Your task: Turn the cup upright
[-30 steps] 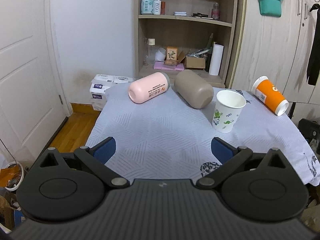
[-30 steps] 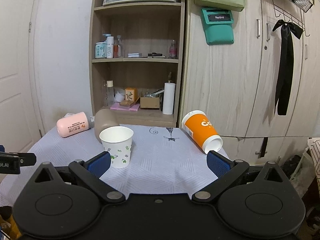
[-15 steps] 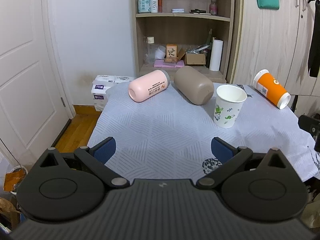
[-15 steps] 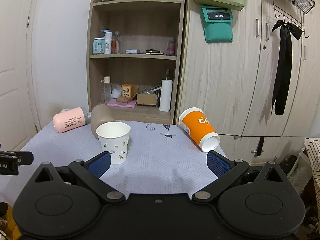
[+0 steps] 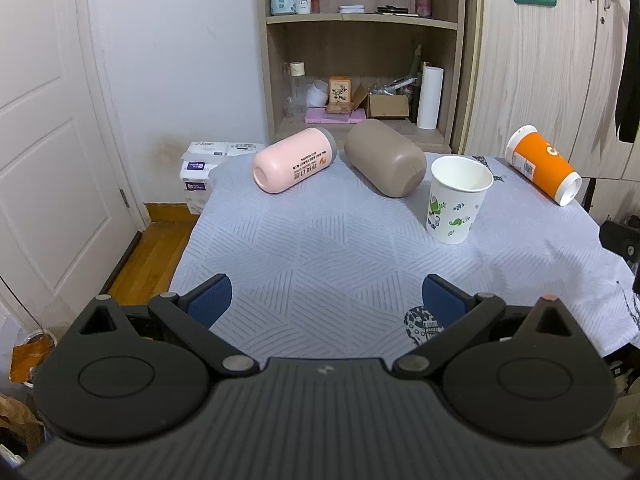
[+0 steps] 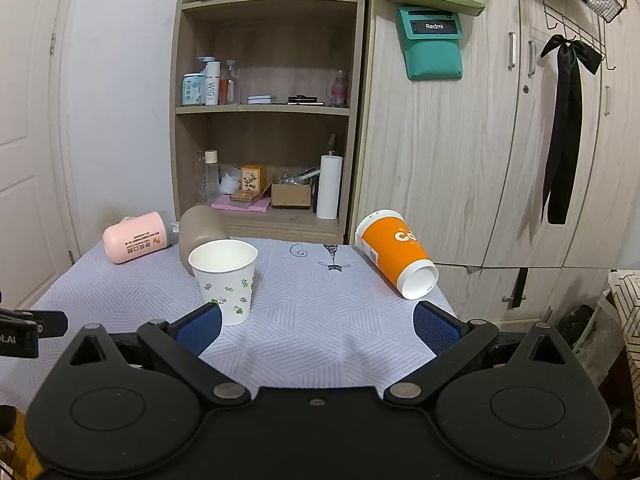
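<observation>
A white paper cup with green leaves (image 5: 458, 199) (image 6: 225, 280) stands upright on the table. An orange paper cup (image 5: 543, 170) (image 6: 396, 259) lies on its side at the far right, mouth toward me. A pink cup (image 5: 294, 165) (image 6: 135, 241) and a taupe cup (image 5: 385, 163) (image 6: 200, 231) lie on their sides at the back. My left gripper (image 5: 326, 303) is open and empty over the table's near edge. My right gripper (image 6: 316, 326) is open and empty, near the front right, short of the white and orange cups.
The table wears a pale blue patterned cloth (image 5: 320, 248) (image 6: 320, 320). A wooden shelf unit (image 6: 272, 120) with bottles and boxes and a wardrobe (image 6: 500, 140) stand behind it. Tissue packs (image 5: 204, 168) sit on the floor at the left. A white door (image 5: 48, 140) is on the left.
Both grippers have drawn back and risen slightly, so the table sits a little lower and farther in view. Their jaws stay open. The cups have not moved.
</observation>
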